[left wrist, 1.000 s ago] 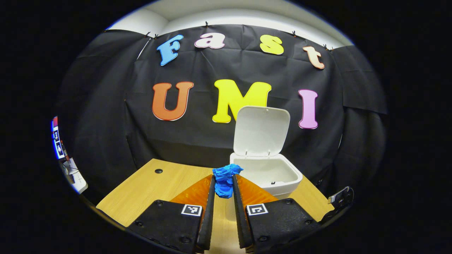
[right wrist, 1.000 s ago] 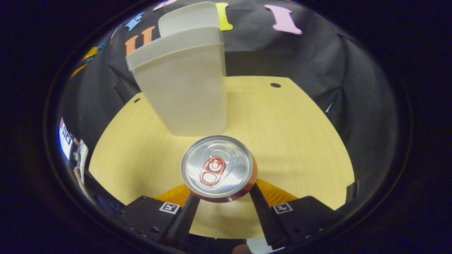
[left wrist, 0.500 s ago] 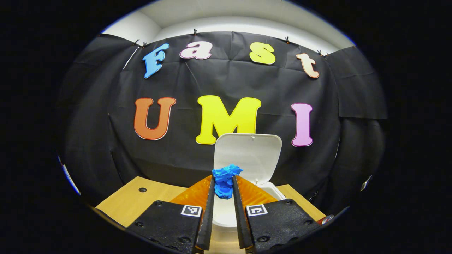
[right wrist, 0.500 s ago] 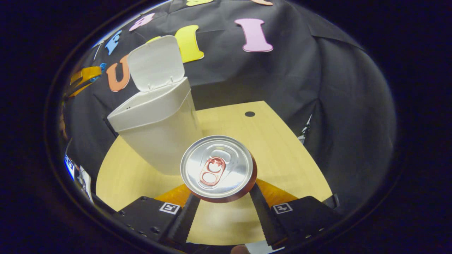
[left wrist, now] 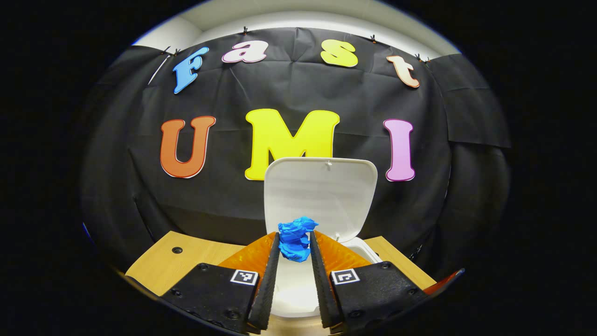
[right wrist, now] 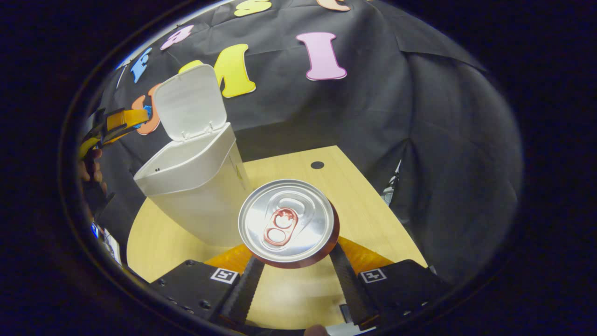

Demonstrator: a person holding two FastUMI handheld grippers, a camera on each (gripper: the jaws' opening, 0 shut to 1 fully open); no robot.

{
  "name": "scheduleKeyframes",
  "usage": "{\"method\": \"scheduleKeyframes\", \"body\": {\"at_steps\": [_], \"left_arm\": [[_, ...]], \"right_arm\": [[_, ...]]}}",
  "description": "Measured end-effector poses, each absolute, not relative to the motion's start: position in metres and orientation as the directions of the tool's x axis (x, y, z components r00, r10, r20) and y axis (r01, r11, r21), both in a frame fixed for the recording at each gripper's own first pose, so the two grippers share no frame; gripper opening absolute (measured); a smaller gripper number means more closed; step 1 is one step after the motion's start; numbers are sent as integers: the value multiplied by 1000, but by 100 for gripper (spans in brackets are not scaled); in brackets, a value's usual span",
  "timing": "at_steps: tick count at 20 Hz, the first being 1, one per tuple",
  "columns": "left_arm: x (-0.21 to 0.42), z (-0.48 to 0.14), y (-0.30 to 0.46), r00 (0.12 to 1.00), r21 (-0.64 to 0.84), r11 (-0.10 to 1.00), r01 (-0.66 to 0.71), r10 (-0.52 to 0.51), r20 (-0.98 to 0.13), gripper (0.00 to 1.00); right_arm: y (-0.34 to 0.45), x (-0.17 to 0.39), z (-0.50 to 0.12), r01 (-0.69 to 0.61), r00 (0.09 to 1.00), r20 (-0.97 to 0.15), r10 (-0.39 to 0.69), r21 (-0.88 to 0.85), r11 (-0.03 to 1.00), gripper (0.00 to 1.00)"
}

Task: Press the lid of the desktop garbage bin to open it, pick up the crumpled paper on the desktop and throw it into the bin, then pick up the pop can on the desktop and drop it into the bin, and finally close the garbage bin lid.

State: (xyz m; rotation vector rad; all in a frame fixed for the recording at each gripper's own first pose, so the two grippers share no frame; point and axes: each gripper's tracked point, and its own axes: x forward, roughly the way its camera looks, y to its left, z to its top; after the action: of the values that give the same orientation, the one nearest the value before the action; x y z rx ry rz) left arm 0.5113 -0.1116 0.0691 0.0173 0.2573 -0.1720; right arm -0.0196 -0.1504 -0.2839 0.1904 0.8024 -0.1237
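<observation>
In the left gripper view my left gripper is shut on a blue crumpled paper, held over the open mouth of the white garbage bin; its lid stands upright behind. In the right gripper view my right gripper is shut on a red pop can with a silver top, lifted above the wooden desktop. The bin stands to the can's left, lid up. The left gripper with the blue paper shows far off, beside the lid.
A person's hand holds the far gripper at the left edge of the right gripper view. The desktop has a round cable hole near its far edge and another at the left. Black cloth walls close the booth.
The left gripper has moved forward with the paper, from beside the bin to over its opening. The right gripper has risen with the can and drawn back from the bin.
</observation>
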Motion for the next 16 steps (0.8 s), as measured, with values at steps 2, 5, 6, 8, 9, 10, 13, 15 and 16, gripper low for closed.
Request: {"method": "scheduleKeyframes", "body": {"at_steps": [2,5,6,8,9,10,13,15,16], "left_arm": [[511,65,-115,947,2,983,184,-177,-267,44],[509,66,-117,944,-2,981,194,-188,-271,72],[508,67,-114,946,-2,982,191,-184,-268,79],[508,71,-106,951,3,985,173,-167,-260,86],[505,72,-100,954,5,987,160,-154,-256,96],[504,74,-94,958,4,989,147,-142,-250,99],[496,78,-82,961,-11,992,127,-126,-246,99],[488,82,-68,965,-17,994,108,-109,-238,99],[483,85,-61,968,-17,995,97,-98,-232,99]], "right_arm": [[-150,-17,-284,185,688,-724,-42,120,975,80],[-149,-14,-282,185,689,-723,-49,110,977,80],[-147,-13,-282,182,691,-721,-49,108,977,80],[-143,-13,-279,168,695,-717,-50,94,981,80],[-141,-12,-277,158,699,-714,-48,88,983,80],[-139,-12,-275,148,702,-710,-49,79,986,80],[-134,-5,-264,117,721,-691,-48,52,992,80],[-134,4,-254,88,738,-673,-44,32,996,80],[-134,10,-248,76,746,-665,-41,24,997,80]]}}
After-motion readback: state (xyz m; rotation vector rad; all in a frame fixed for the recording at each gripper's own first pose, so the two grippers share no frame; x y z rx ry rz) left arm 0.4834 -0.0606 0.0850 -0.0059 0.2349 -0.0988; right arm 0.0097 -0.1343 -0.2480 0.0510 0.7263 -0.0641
